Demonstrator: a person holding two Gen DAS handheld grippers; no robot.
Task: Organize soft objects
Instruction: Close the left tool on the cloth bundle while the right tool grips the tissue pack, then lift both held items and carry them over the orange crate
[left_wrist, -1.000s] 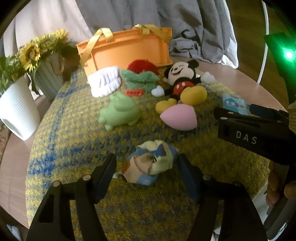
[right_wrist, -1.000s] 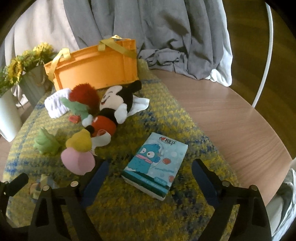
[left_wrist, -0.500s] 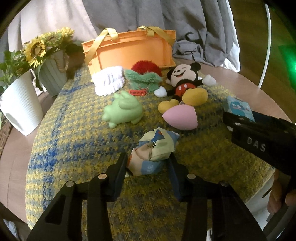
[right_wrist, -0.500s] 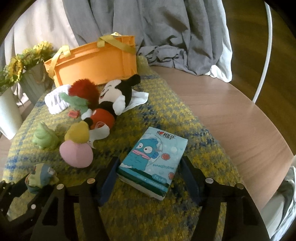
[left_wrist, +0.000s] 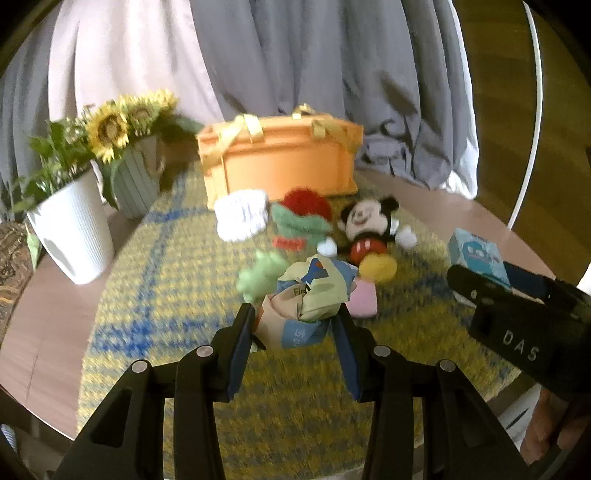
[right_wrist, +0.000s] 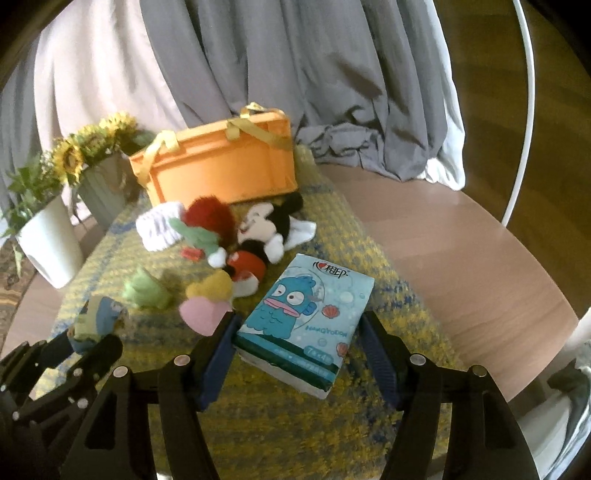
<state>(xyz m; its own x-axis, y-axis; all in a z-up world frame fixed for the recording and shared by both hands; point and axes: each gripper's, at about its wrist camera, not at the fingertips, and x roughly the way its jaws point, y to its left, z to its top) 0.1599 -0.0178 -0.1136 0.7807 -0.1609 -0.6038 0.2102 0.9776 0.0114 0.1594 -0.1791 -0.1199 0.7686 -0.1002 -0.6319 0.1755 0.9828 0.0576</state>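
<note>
My left gripper (left_wrist: 297, 328) is shut on a crumpled cloth bundle (left_wrist: 308, 299) in blue, cream and pale green and holds it above the rug. My right gripper (right_wrist: 299, 332) is shut on a blue tissue pack (right_wrist: 306, 317) with a cartoon fish and has it lifted. Behind lie a Mickey plush (left_wrist: 369, 225), a pink soft piece (left_wrist: 364, 302), a green toy (left_wrist: 258, 275), a red and green plush (left_wrist: 304, 214) and a white folded cloth (left_wrist: 242, 214). An orange basket (left_wrist: 284, 162) with yellow handles stands at the back.
A yellow and blue woven rug (left_wrist: 166, 295) covers the round wooden table (right_wrist: 461, 236). A white ribbed pot (left_wrist: 72, 236) and a grey pot with sunflowers (left_wrist: 133, 177) stand at the left. Grey curtains (left_wrist: 332, 66) hang behind.
Both grippers closed on their objects and rose. The left went from open around the cloth bundle to gripping it; the right closed on the tissue pack and lifted it.
</note>
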